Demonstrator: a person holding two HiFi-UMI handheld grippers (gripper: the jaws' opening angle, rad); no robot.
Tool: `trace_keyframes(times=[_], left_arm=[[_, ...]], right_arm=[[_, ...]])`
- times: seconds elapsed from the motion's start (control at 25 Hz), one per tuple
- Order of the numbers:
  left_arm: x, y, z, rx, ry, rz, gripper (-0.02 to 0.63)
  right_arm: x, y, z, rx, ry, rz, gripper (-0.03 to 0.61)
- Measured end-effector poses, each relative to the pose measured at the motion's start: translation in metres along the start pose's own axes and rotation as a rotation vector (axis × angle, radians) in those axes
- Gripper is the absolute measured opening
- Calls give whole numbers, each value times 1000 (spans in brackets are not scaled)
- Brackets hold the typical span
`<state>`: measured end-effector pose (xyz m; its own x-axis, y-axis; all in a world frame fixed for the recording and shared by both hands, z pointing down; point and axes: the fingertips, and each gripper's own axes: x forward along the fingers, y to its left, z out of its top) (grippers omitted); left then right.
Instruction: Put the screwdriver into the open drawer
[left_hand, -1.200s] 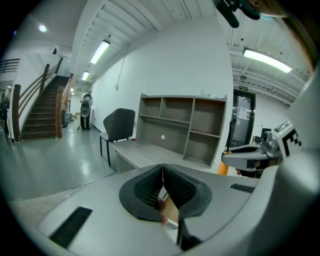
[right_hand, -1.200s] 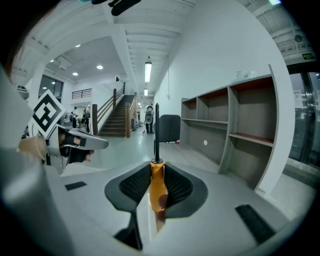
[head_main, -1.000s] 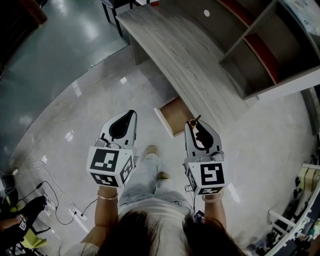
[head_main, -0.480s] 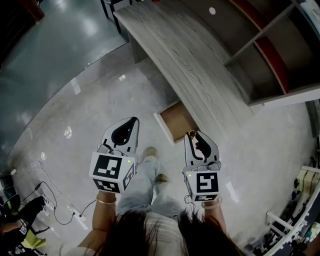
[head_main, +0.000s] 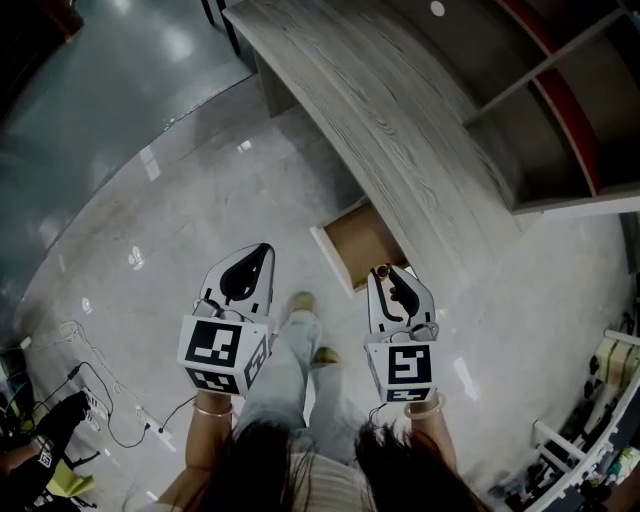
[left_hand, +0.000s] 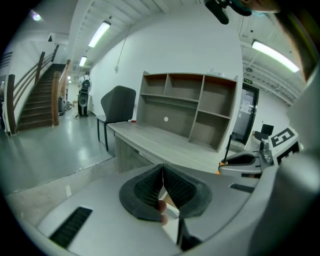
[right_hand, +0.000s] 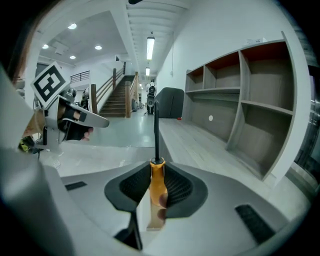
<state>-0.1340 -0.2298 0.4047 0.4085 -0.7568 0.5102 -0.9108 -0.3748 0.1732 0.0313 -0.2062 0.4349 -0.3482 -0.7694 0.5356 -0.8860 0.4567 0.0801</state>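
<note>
My right gripper (right_hand: 156, 170) is shut on a screwdriver (right_hand: 157, 179) with an orange handle and a black shaft that points up and forward. In the head view the right gripper (head_main: 384, 275) hovers just at the near edge of the open drawer (head_main: 362, 240), a brown box pulled out from under the desk. The screwdriver's orange tip (head_main: 381, 271) shows at the jaw end. My left gripper (head_main: 251, 257) hangs to the left over the floor, shut with nothing in it; its pads (left_hand: 162, 186) meet in the left gripper view.
A long grey wood-grain desk (head_main: 380, 110) runs diagonally above the drawer, with a shelf unit (head_main: 540, 100) on its far side. The floor is glossy grey tile (head_main: 150, 220). The person's legs and shoes (head_main: 302, 303) stand between the grippers. Cables (head_main: 110, 420) lie at lower left.
The whole view has shifted: the desk and drawer now sit lower in the head view, closer to the grippers. Both grippers stay shut, the right one still on the screwdriver.
</note>
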Motion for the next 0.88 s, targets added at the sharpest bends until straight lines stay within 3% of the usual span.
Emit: trace_keyframes(times=[0.88], left_arm=[[57,8,-62,-18,61,-37,18]], right_arm=[[73,3,-91,-8,166,52,95]])
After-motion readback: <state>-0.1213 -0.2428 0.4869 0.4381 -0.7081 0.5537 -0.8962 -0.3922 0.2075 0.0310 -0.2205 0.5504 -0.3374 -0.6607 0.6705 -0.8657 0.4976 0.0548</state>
